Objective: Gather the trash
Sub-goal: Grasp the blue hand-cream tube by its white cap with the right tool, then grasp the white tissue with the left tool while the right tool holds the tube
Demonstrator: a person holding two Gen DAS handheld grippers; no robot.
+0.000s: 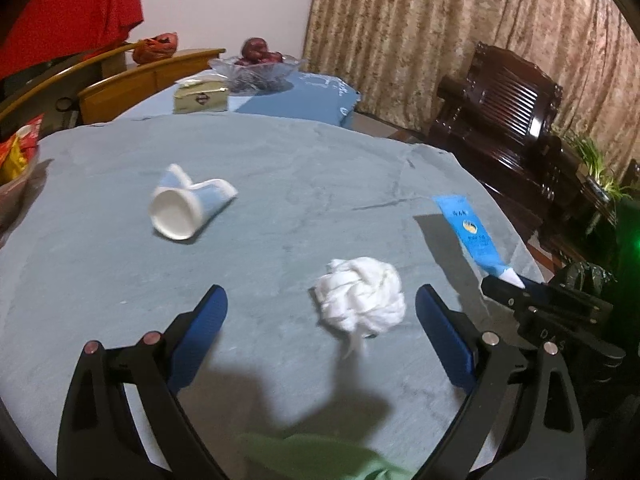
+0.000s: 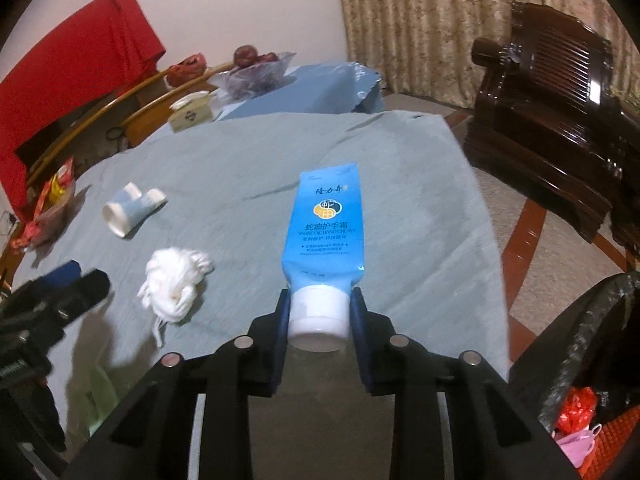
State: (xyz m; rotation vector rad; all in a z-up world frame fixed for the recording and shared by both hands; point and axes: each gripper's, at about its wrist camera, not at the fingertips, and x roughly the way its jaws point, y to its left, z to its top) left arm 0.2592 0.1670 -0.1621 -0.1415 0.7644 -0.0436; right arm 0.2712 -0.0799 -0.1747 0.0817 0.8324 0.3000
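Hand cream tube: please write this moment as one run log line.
right gripper: shut on hand cream tube, at its white cap | left gripper: open, near tissue wad | crushed paper cup: on table

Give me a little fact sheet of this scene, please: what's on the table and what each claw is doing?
Surface: grey-blue cloth-covered table
Right claw: shut on white cap of blue plastic hand-cream tube
Left claw: open, crumpled white tissue ball between its fingers, untouched
Also lying there: crushed white paper cup
Bin: black-bagged trash bin, right of table
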